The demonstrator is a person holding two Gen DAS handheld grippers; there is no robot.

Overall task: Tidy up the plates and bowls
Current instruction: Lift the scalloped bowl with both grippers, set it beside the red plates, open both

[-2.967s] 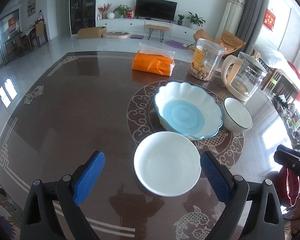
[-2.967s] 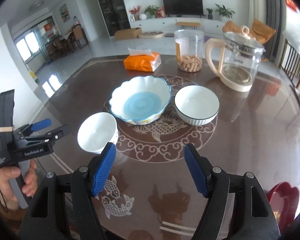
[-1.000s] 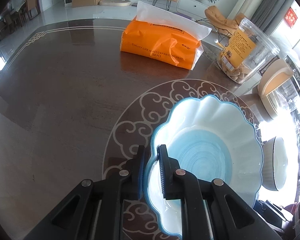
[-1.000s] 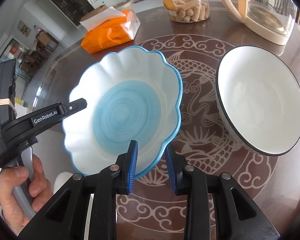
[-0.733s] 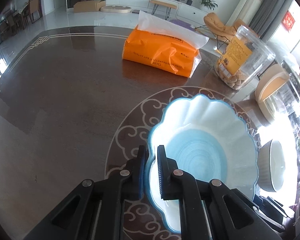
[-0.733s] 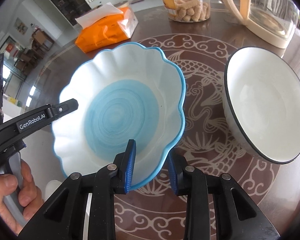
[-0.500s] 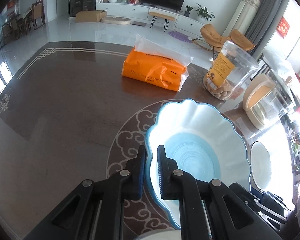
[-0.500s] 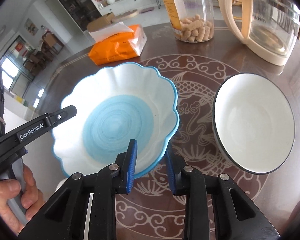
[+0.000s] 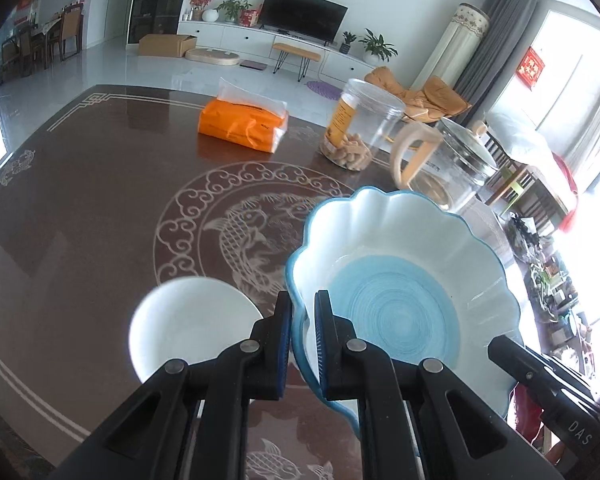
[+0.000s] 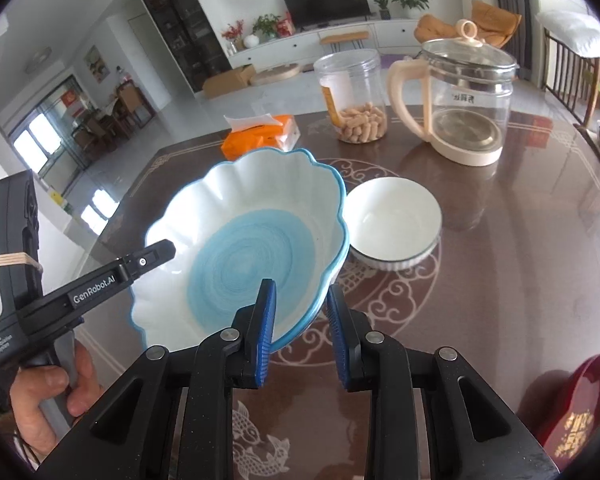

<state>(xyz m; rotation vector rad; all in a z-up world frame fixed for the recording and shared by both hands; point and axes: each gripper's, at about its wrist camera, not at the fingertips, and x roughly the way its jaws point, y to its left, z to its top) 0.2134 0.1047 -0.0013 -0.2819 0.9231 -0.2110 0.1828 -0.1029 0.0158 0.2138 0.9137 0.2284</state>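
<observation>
Jaws of left gripper (image 9: 301, 320) and right gripper (image 10: 300, 316) clamp one scalloped bowl (image 10: 256, 248); two white bowls (image 10: 392, 220) (image 9: 192, 332) rest below

An orange tissue pack (image 9: 244, 126) lies on the dark patterned surface (image 9: 80, 208) in the upper middle of the left view. Right of it stand a clear jar of snacks (image 9: 360, 124) and a glass kettle (image 10: 464, 100). A red box (image 10: 572, 408) sits at the lower right.
</observation>
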